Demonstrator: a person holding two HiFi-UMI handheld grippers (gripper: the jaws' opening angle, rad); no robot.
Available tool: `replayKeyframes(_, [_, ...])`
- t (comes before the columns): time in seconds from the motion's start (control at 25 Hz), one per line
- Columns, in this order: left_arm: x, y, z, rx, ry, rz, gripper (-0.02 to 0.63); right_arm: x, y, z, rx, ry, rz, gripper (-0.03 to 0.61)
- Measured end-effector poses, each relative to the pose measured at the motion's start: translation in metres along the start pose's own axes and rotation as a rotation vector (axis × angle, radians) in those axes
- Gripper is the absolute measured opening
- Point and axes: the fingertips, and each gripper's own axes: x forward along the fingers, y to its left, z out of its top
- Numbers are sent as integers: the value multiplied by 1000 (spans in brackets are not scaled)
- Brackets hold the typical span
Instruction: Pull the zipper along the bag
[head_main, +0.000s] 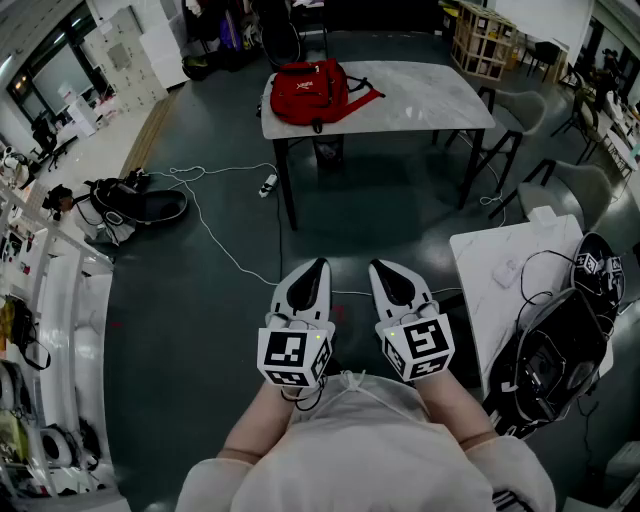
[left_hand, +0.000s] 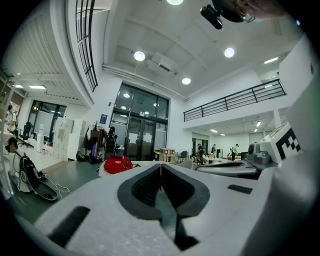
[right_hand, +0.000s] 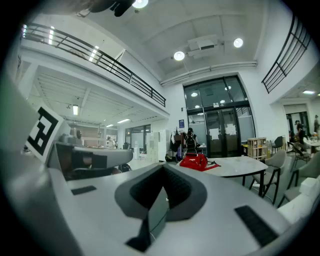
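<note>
with the left gripper (head_main: 315, 270) and right gripper (head_main: 383, 272) both closed on nothing and the red backpack (head_main: 308, 92) well away on the table (head_main: 430, 95), arriving unopened would likely shove the bag and miss its zipper.

left tool (head_main: 320, 264), right tool (head_main: 378, 266): white, black-padded | marker cubes (head_main: 293, 357) (head_main: 420, 350) | white top (head_main: 370, 455)

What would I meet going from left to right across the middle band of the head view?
black bag on the floor → left gripper → right gripper → white table at the right
</note>
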Motion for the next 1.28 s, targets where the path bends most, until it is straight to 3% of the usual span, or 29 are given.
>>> replayKeyframes(0.8, [33,18,-23,-47,55,-2,20,30,-18,-22,40,64,16,28])
replayKeyframes(1.08, [74,52,-33,-52,76,-26,20,80,-36,-33,58,82,3,28])
replayKeyframes(1.28, [126,93,-20,-63,55,-51,20,138,-58,-23,47,90,-27,28])
